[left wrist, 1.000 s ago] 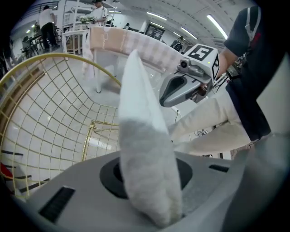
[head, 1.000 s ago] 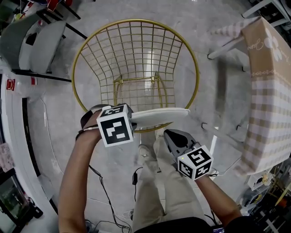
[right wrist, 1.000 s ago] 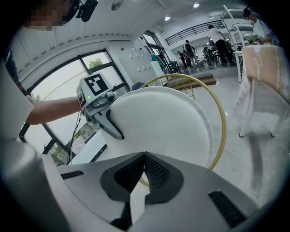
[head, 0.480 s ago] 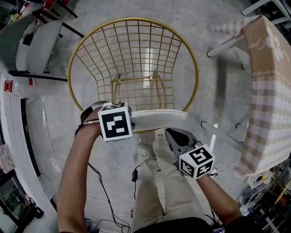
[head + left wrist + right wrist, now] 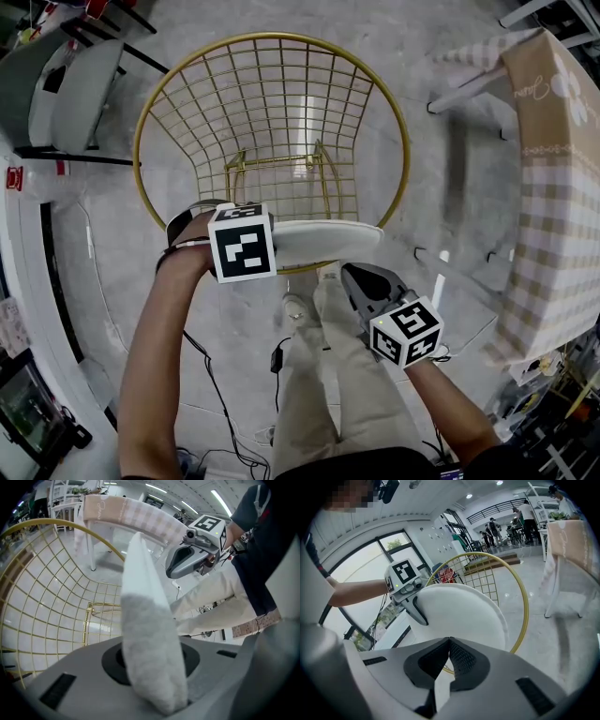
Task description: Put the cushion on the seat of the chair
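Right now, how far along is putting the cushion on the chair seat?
Done: the left gripper is shut on the cushion, held up. In hand: it hangs at the front rim of the chair, not on the seat. Left: lay it flat on the seat and let go. The right gripper is shut and empty.

Left gripper (image 5: pixel 279 246), clamped on the flat round white cushion (image 5: pixel 328 240), eases a bit fwd, away from the person's body, toward the gold wire chair (image 5: pixel 272 37) vs a sec ago. Its black-and-white marker cube (image 5: pixel 242 242) rolls slightly, top face now squarer on. Cushion's far tip sits a touch further left.
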Motion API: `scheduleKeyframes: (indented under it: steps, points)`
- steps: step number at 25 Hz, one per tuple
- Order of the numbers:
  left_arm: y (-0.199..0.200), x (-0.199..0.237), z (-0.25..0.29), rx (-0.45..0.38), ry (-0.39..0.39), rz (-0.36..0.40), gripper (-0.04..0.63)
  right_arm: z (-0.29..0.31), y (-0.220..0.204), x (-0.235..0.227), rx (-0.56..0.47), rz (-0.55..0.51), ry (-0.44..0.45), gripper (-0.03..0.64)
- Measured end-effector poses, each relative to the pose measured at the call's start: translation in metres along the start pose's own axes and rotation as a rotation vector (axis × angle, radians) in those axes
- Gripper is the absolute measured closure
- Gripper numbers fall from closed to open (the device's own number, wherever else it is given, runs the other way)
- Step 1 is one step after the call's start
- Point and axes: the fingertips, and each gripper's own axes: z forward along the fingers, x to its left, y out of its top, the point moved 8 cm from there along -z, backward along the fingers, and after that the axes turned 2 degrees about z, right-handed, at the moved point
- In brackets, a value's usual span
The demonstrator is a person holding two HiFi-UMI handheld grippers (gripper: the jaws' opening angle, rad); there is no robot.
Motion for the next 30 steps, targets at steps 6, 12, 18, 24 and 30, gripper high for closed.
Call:
scheduleKeyframes:
  steps: [6,12,18,24,30]
  points:
    - [-0.001,0.010,0.000,0.001,0.057,-0.001,0.451,0.002,0.003,-0.005,-0.002,0.024,0.009,0.598]
    - [-0.002,0.024,-0.002,-0.002,0.147,0.000,0.363,0.005,0.005,-0.011,-0.011,0.058,0.033,0.598]
    - [-0.003,0.036,-0.003,-0.005,0.233,0.003,0.290,0.009,0.007,-0.018,0.003,0.048,0.035,0.598]
    - [-0.004,0.046,-0.003,-0.007,0.338,-0.003,0.230,0.016,0.013,-0.020,0.007,0.040,0.039,0.598]
    - [-0.006,0.055,-0.001,-0.011,0.424,-0.011,0.195,0.022,0.014,-0.021,0.017,0.040,0.046,0.598]
